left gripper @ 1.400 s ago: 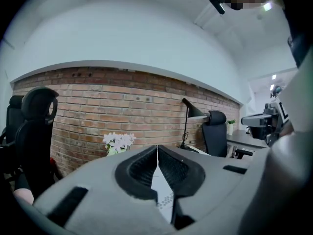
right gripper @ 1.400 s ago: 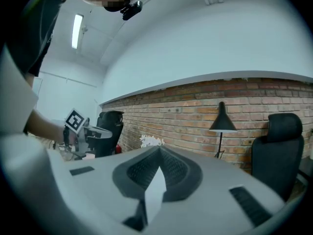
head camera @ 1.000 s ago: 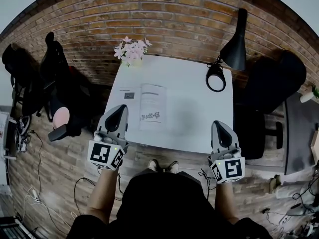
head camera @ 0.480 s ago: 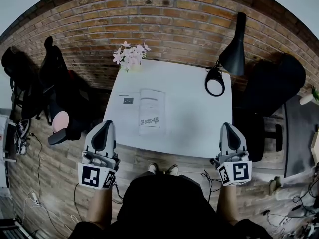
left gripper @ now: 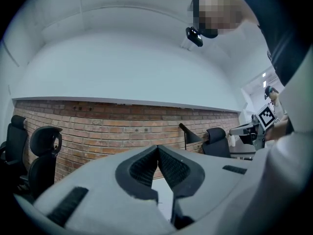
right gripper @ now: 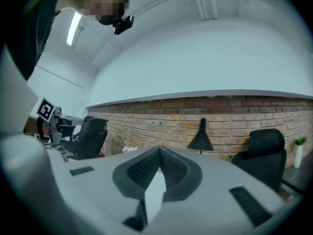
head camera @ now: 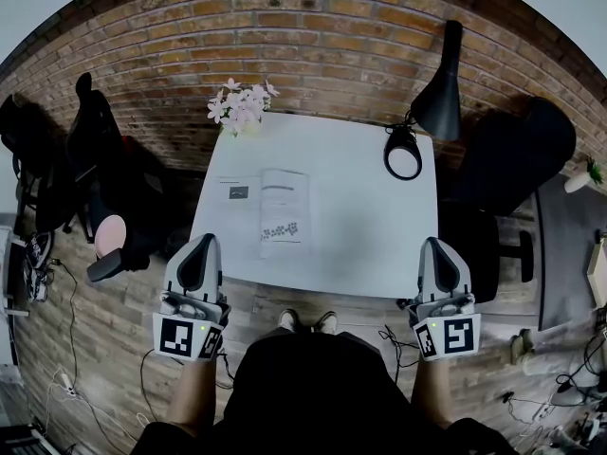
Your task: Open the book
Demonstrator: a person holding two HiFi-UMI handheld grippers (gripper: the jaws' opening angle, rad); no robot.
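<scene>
The book (head camera: 271,212) lies flat with its pages showing by the worktop's (head camera: 365,221) left edge, spine running from near edge to far. It is ahead and slightly right of the left claw (head camera: 201,245), which is nearer than the right claw (head camera: 440,246). Both claws hang off the near edge, closed and empty. Only the head view shows the book; the gripper views show pressed-together jaws and brick wall (left gripper: 98,126).

Smooth matt white tabletop (head camera: 370,230), paper book (head camera: 283,211), rough brick wall (head camera: 313,55), matt black lamp (head camera: 443,93)
</scene>
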